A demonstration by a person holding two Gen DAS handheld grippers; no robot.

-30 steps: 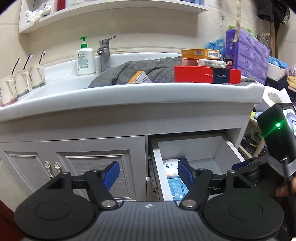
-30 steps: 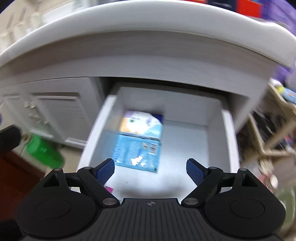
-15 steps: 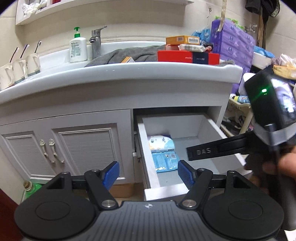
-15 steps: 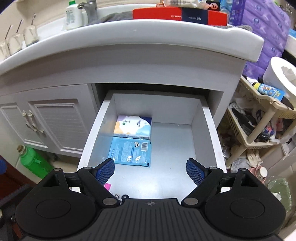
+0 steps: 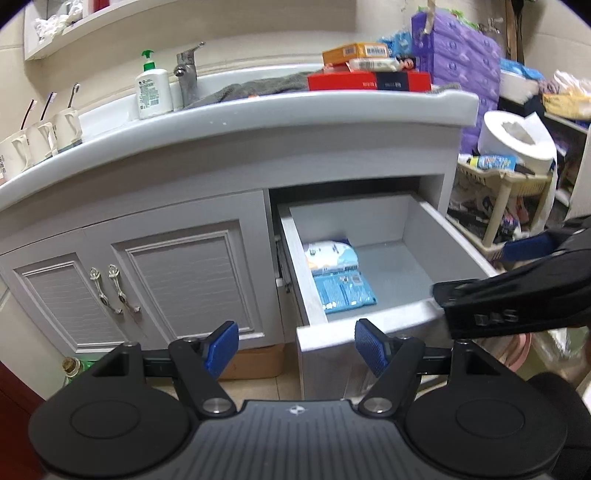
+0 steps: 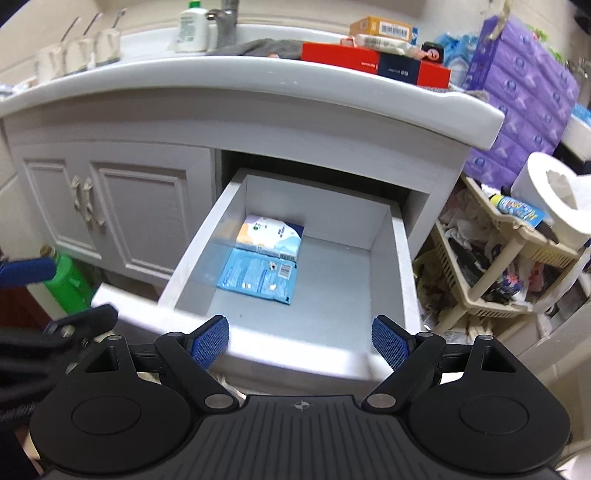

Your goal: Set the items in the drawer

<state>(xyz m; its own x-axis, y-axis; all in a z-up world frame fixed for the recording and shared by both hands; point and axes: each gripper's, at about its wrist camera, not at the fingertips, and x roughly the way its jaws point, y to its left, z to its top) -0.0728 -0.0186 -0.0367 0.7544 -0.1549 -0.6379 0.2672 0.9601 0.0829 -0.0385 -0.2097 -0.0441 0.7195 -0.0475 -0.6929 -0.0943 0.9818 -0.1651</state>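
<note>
The white drawer (image 5: 369,325) (image 6: 400,258) of the vanity stands pulled out. Two flat packets lie in its left half: a blue one (image 5: 343,291) (image 6: 258,277) in front and a white-and-blue one (image 5: 330,254) (image 6: 271,232) behind it. On the counter above sit a red box (image 5: 369,79) (image 6: 373,61), an orange box (image 5: 356,51) (image 6: 382,27) and a white packet (image 5: 373,64) on it. My left gripper (image 5: 295,347) is open and empty, in front of the drawer's left corner. My right gripper (image 6: 301,339) is open and empty, over the drawer's front edge.
A grey towel (image 5: 258,86) lies in the basin by the tap (image 5: 186,74) and a soap bottle (image 5: 153,92). Cabinet doors (image 5: 147,280) are shut at left. A beige rack (image 6: 498,266) with clutter and a paper roll (image 6: 554,192) stands right. A green bottle (image 6: 66,280) sits on the floor.
Both grippers have pulled back and away from the vanity; the drawer now shows whole. The right gripper has crossed to the right edge of the left wrist view.
</note>
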